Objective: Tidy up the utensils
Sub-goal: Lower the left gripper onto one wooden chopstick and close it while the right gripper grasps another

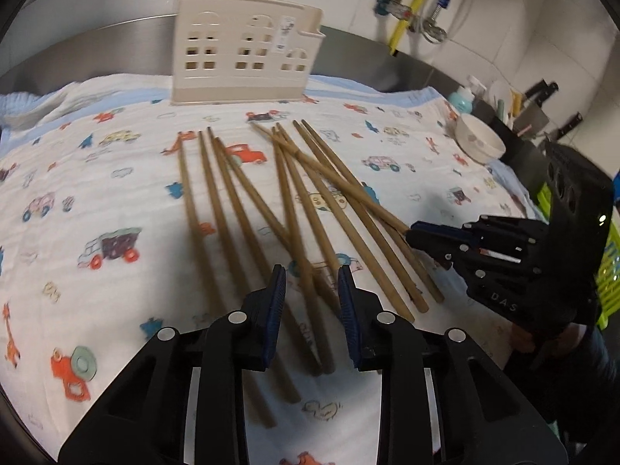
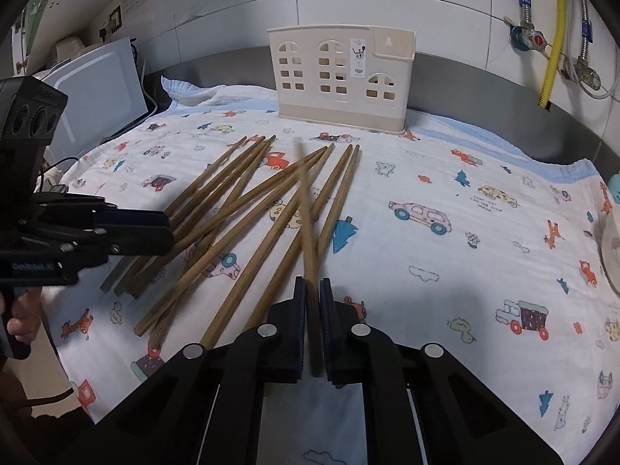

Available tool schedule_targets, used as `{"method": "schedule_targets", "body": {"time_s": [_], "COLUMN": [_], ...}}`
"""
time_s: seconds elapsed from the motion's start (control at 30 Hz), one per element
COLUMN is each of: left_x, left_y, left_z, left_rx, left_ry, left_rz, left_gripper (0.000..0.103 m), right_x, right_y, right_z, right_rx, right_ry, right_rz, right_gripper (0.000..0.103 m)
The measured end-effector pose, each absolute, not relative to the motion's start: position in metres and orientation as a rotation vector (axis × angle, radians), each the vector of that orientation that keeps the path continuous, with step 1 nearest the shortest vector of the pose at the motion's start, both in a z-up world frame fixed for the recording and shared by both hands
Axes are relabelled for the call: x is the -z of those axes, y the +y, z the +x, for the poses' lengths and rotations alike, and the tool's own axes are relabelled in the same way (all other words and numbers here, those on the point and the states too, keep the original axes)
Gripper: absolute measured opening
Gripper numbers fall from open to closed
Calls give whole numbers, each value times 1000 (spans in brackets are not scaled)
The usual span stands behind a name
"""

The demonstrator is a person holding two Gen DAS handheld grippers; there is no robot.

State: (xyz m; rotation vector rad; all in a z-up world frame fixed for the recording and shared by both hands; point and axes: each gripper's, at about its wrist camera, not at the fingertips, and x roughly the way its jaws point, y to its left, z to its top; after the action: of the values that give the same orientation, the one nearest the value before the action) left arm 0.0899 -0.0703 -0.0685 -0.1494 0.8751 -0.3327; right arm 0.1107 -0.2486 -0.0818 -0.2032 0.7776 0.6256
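Several brown wooden chopsticks (image 1: pixel 232 201) lie fanned and crossed on a white cloth (image 1: pixel 97 193) printed with cartoon vehicles. Behind them stands a cream house-shaped utensil holder (image 1: pixel 244 50) (image 2: pixel 341 77). My left gripper (image 1: pixel 312 290) hovers low over the near ends of the pile. Its jaws stand apart around one chopstick, and the pads do not press on it. My right gripper (image 2: pixel 312 286) is shut on the near end of one chopstick (image 2: pixel 306 213), which slants up off the pile (image 2: pixel 232 193). The right gripper (image 1: pixel 410 234) enters the left wrist view from the right, and the left gripper (image 2: pixel 166 228) enters the right wrist view from the left.
A pale bowl (image 1: pixel 480 141), a blue bottle (image 1: pixel 461 99), knives (image 1: pixel 542 89) and a green basket (image 1: pixel 612 271) stand to the right of the cloth. A white appliance (image 2: pixel 100 89) stands at the left. Pipes and valves (image 2: pixel 534 38) run on the tiled wall.
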Motion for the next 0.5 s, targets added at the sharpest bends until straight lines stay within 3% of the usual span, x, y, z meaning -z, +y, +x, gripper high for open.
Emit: {"method": "schedule_targets", "body": {"time_s": [0.5], "left_x": [82], "left_y": [-76], "left_z": [95], "left_rx": [324], "left_ry": [900], "left_rz": [-102], "left_gripper": [16], "right_x": [57], "right_y": [-255], "right_z": [100], "right_rx": [-620], "right_ry": [729], "right_rz": [-127], "right_gripper": [7]}}
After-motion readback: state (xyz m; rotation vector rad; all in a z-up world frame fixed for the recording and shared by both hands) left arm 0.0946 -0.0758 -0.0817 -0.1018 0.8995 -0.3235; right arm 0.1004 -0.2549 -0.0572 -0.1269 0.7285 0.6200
